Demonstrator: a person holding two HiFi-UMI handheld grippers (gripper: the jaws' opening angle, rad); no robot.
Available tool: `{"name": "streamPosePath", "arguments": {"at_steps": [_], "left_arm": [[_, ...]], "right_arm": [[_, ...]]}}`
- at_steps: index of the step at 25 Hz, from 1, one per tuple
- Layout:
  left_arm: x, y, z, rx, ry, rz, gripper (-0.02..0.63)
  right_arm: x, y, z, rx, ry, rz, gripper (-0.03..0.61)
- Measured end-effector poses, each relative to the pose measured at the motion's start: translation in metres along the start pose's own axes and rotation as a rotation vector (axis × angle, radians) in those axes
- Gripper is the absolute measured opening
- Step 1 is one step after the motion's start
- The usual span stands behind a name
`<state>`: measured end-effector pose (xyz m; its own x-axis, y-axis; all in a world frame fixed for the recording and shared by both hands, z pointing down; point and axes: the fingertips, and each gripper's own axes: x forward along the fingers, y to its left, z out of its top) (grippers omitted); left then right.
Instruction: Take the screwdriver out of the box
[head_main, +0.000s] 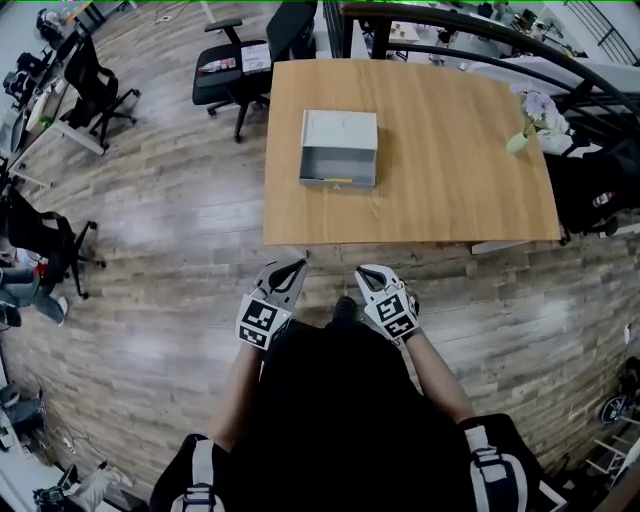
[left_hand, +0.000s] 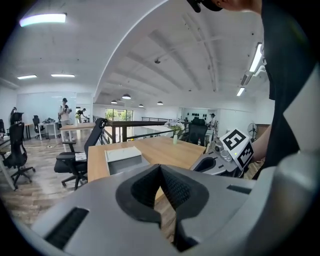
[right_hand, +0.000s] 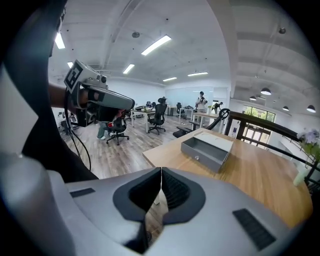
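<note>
An open grey metal box (head_main: 338, 148) stands on the wooden table (head_main: 450, 190), its lid tipped back. Inside, along the near wall, lies a thin yellow-handled screwdriver (head_main: 336, 180). Both grippers hang short of the table's near edge, close to the person's body. My left gripper (head_main: 293, 266) has its pads pressed together with nothing between them, and my right gripper (head_main: 364, 272) is likewise shut and empty. The left gripper view has the box (left_hand: 122, 159) ahead beyond the shut left gripper (left_hand: 160, 168) and the right gripper (left_hand: 226, 154) beside it. The right gripper view shows the box (right_hand: 207, 149) past the shut right gripper (right_hand: 161, 171).
A small vase of flowers (head_main: 528, 122) stands at the table's right edge. A black office chair (head_main: 236, 68) sits at the far left corner, more chairs (head_main: 95, 90) stand left, and a dark railing (head_main: 470, 35) runs behind. Wooden floor lies between me and the table.
</note>
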<state>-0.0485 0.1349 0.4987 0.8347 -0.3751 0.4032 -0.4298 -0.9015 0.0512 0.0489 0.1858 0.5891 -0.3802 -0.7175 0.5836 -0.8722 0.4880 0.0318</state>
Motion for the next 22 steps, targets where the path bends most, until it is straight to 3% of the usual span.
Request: {"name": "streamPosePath", "arguments": {"at_steps": [12,22], "left_arm": [[-0.001,-0.006,0.002,-0.014,0.019,0.096,0.021],[0.008,-0.006,0.010,0.026,0.046,0.061,0.021]], "right_arm": [[-0.011,-0.020,-0.016,0.016,-0.018,0.035,0.026],[-0.009,-0.025,-0.013,0.071,-0.042,0.007,0.026]]}}
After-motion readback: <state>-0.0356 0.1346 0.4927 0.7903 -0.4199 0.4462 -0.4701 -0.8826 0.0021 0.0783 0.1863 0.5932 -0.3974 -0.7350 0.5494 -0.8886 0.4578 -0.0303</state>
